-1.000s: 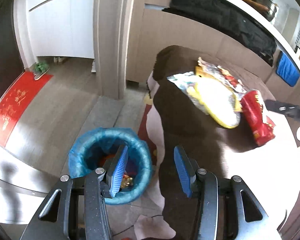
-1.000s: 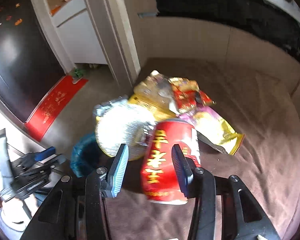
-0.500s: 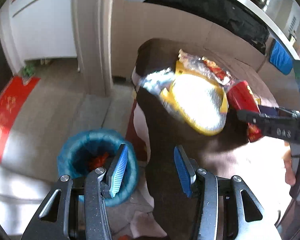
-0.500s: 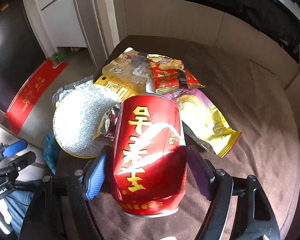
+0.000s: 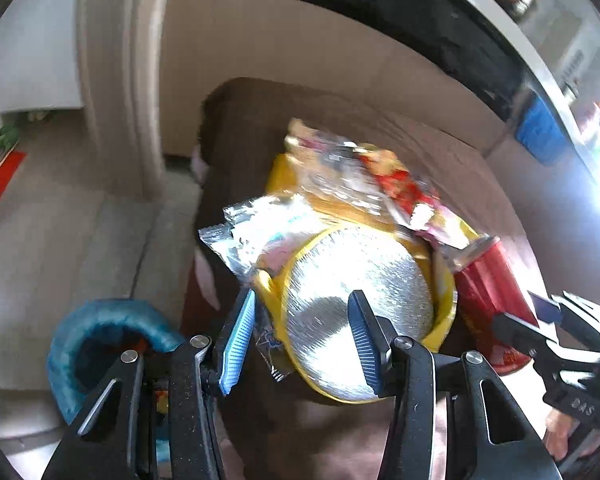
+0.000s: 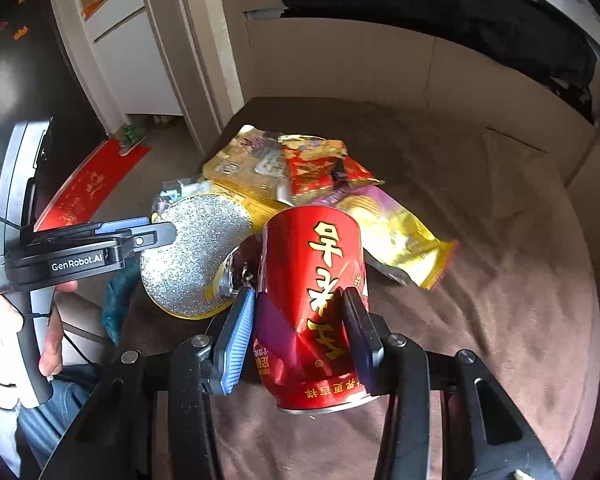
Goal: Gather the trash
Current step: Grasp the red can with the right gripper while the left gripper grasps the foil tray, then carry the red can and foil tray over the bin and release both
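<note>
Red can [image 6: 312,304] between right tongs [image 6: 300,332], jaws just closed in, pads touching; left tongs [image 5: 300,340] agape, empty.

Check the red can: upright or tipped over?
Upright, slightly dented. The red can stands on the brown cloth, its rim at the top, between the right tool's closing fingers.

Glossy red metal can [image 6: 316,304], matt brown cloth [image 6: 500,288]

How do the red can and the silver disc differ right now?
The red can is tall, dented and sits between the right gripper fingers, which have just been closing; the silver disc is flat, glittery, yellow-rimmed and ungripped, with the left gripper open over it. Both lie on the brown cloth.
</note>
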Demonstrator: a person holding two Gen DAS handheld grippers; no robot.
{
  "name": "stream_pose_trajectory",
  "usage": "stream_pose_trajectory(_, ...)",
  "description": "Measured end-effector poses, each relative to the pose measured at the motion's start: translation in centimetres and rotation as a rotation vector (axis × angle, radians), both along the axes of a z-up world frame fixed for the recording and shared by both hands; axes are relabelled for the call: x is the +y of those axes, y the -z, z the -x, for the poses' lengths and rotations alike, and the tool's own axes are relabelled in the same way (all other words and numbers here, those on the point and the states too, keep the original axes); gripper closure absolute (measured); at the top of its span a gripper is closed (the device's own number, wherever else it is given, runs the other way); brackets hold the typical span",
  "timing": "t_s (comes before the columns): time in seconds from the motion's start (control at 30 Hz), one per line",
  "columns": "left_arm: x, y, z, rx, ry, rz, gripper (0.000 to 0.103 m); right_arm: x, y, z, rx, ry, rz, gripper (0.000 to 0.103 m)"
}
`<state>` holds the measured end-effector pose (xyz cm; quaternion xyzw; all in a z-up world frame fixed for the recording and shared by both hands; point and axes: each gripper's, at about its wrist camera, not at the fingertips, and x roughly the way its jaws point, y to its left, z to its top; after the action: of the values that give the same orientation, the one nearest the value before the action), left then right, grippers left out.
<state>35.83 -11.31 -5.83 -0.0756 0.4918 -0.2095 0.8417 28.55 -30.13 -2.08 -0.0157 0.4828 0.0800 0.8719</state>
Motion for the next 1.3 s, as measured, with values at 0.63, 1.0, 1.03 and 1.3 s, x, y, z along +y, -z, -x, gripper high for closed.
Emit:
stream_pose_trajectory(0.63, -2.4, -1.9, 6.4, -0.069, 0.108, -0.129, 0.087, -2.7, 3.4, -1.2, 0.117, 0.061, -0.043, 0.054)
stream_pose_trajectory(1.0, 0.8, -3.4, 14.0, -0.069, 0.137, -0.106, 0.09, 0.7, -3.9, 3.8, -0.021, -0.033, -0.013, 0.054)
stream_pose_trajectory(1.03, 1.2, -3.6, 14.8, -0.072, 0.135, -0.104, 0.09, 1.2, -4.4, 4.3, -0.029, -0.046, -0.014, 0.054)
stream_pose_trajectory(1.3, 5.3, -5.6, 19.4, -0.146, 0.071, -0.093, 0.092, 5.3, -7.3, 9.0, -0.111, -0.122, 0.017, 0.054)
